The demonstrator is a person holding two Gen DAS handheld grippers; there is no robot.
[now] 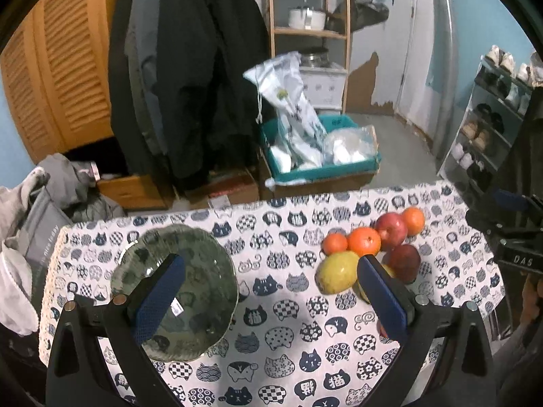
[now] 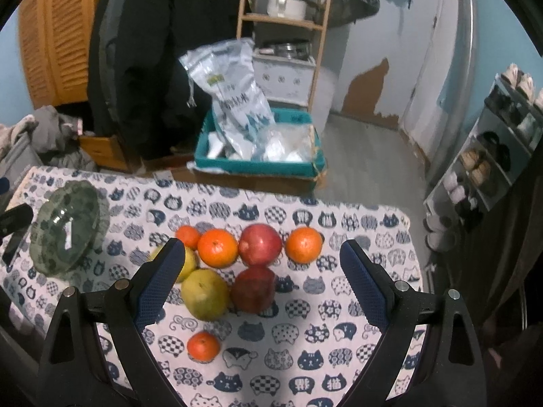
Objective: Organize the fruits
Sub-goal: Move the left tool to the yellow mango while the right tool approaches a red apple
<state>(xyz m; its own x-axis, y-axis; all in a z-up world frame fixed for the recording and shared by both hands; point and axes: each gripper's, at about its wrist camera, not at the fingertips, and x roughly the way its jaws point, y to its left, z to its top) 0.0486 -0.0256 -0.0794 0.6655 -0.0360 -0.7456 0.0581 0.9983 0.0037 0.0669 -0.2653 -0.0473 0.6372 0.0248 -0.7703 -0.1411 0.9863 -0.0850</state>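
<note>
A green glass bowl (image 1: 176,291) (image 2: 68,227) sits empty on the left of the cat-print tablecloth (image 1: 288,339) (image 2: 305,339). The fruit lies in a cluster to its right: oranges (image 2: 217,247) (image 1: 363,240), two red apples (image 2: 259,244) (image 1: 391,229), yellow-green fruits (image 2: 204,293) (image 1: 336,272) and a small orange (image 2: 203,345) apart at the front. My left gripper (image 1: 269,295) hangs open between the bowl and the fruit, its left finger over the bowl. My right gripper (image 2: 261,288) stands open above the cluster, with a dark red apple (image 2: 254,288) between its fingers, untouched.
Behind the table's far edge stand a teal box (image 2: 258,166) of plastic bags, hanging dark coats (image 1: 190,78), a wooden shelf (image 1: 305,30) and a shoe rack (image 2: 488,162). Clothes (image 1: 44,196) pile up at the left. The right gripper's body (image 1: 516,237) shows at the left wrist view's right edge.
</note>
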